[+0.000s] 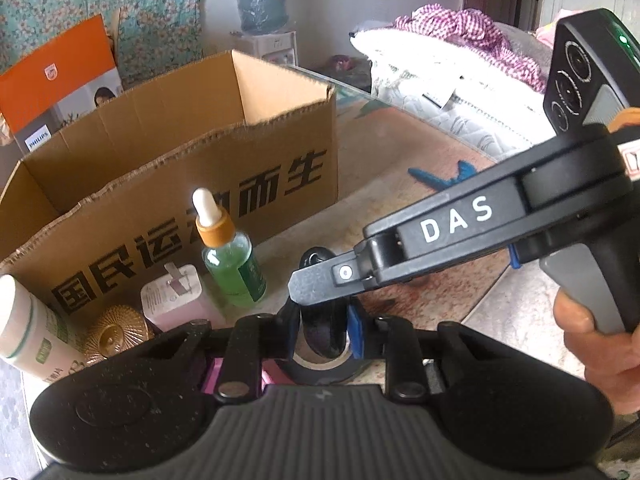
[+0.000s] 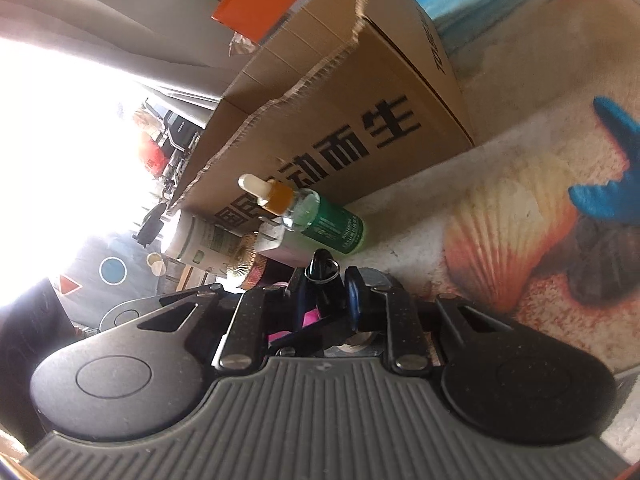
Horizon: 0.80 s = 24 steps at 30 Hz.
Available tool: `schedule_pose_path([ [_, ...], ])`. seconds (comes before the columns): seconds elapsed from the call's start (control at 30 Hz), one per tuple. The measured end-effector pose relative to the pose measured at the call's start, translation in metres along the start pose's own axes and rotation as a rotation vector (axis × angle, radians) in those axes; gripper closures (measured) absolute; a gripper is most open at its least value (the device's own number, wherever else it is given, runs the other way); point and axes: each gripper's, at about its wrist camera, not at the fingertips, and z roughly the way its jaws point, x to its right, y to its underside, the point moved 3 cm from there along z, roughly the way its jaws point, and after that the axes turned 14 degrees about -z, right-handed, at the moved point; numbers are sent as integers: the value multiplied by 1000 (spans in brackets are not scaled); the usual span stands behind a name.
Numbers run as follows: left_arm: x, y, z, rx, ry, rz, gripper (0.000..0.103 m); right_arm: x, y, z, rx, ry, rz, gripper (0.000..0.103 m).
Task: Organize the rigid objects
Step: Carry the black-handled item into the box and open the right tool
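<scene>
Left gripper (image 1: 322,326) nearest lens, clenched on small black object (image 1: 320,336) upright on table (image 1: 400,152); right gripper (image 2: 326,300) clamped on same object. Left to right: white tube (image 1: 24,328), gold ribbed lid (image 1: 116,332), pink charger (image 1: 176,296), green dropper bottle (image 1: 230,252), all just before open cardboard box (image 1: 192,184).

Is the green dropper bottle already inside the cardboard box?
No, the green dropper bottle stands upright on the table in front of the cardboard box, outside its printed front wall.
</scene>
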Motion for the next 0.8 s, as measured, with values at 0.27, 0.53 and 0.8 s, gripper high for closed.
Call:
schedule_pose_path([
  [0.27,6,-28,-54,153,-5,30,77,-38,-21,-37,90,7,-102,84],
  [0.53,-38,-89,-93,258,-55,-55,77,-94,-91,-50,169,-68,-290,85],
  [0.8,-132,-139,-36,58,-95,-240,77,-108,-179,38,-57,-170,-294,85],
])
